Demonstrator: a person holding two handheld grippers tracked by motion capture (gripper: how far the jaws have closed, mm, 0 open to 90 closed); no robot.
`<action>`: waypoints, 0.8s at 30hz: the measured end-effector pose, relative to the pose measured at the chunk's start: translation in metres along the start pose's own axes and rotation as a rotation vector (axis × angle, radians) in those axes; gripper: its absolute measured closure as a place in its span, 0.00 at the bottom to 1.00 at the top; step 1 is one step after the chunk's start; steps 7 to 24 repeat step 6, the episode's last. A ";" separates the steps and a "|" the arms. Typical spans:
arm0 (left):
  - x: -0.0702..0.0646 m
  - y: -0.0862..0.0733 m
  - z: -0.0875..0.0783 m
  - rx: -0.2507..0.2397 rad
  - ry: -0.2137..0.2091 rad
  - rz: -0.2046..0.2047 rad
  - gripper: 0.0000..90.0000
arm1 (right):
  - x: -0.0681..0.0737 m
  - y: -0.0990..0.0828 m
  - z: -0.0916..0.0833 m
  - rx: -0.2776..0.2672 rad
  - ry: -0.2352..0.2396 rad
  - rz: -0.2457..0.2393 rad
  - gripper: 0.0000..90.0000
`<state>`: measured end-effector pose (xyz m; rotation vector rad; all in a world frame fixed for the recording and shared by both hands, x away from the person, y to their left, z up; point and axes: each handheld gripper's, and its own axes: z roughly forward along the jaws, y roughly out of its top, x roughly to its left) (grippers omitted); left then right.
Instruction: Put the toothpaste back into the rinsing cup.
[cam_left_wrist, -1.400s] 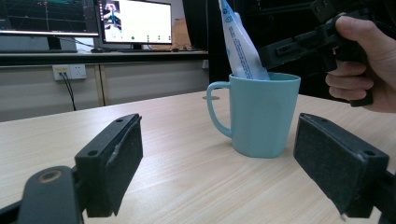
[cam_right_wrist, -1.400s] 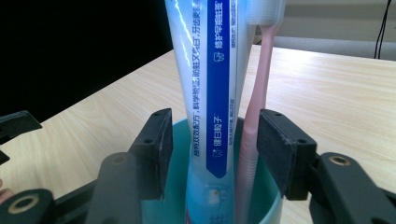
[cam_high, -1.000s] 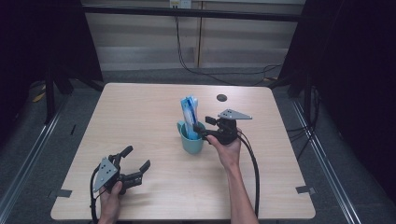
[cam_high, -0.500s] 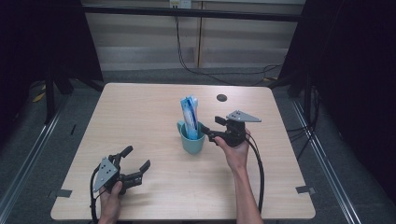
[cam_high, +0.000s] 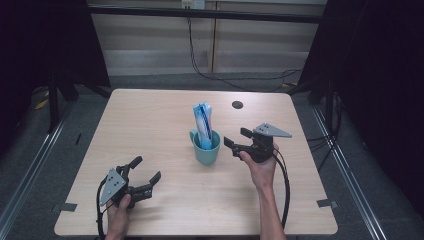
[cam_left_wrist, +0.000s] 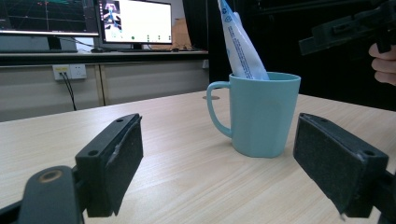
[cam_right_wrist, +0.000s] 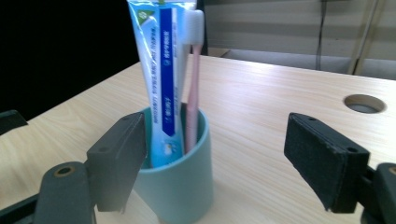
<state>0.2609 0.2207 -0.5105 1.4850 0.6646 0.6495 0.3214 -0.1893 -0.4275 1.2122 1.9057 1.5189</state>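
Observation:
A teal mug (cam_high: 206, 146) stands upright near the middle of the table (cam_high: 150, 120). A blue-and-white toothpaste tube (cam_high: 202, 122) sticks out of it. The right gripper view shows the mug (cam_right_wrist: 180, 186) close ahead, holding the tube (cam_right_wrist: 161, 70) and a pink toothbrush (cam_right_wrist: 192, 84). My right gripper (cam_high: 236, 136) hovers just right of the mug, apart from it and open. Its jaws have just been opening, and nothing is pressed between them (cam_right_wrist: 219, 154). My left gripper (cam_high: 146, 168) rests open and empty near the front left, pointing at the mug (cam_left_wrist: 261, 116) from a distance.
A round hole (cam_high: 237, 105) is set in the table top behind the right gripper. The right gripper's cable (cam_high: 285, 185) trails back along the forearm to the front edge. Monitors (cam_left_wrist: 135, 21) stand on a bench beyond the table in the left gripper view.
My right gripper has drawn away from the mug to the right, and its jaws stand wider. The mug, tube and left gripper have stayed where they were.

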 end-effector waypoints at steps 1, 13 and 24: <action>0.000 0.000 0.000 0.001 -0.001 -0.001 0.18 | -0.002 -0.002 -0.005 -0.005 -0.005 0.010 0.22; 0.000 0.000 0.000 0.000 0.000 0.000 0.18 | -0.003 -0.002 -0.013 -0.001 -0.041 -0.006 0.18; 0.000 0.000 0.000 0.000 0.000 0.000 0.18 | -0.003 -0.002 -0.013 -0.001 -0.041 -0.006 0.18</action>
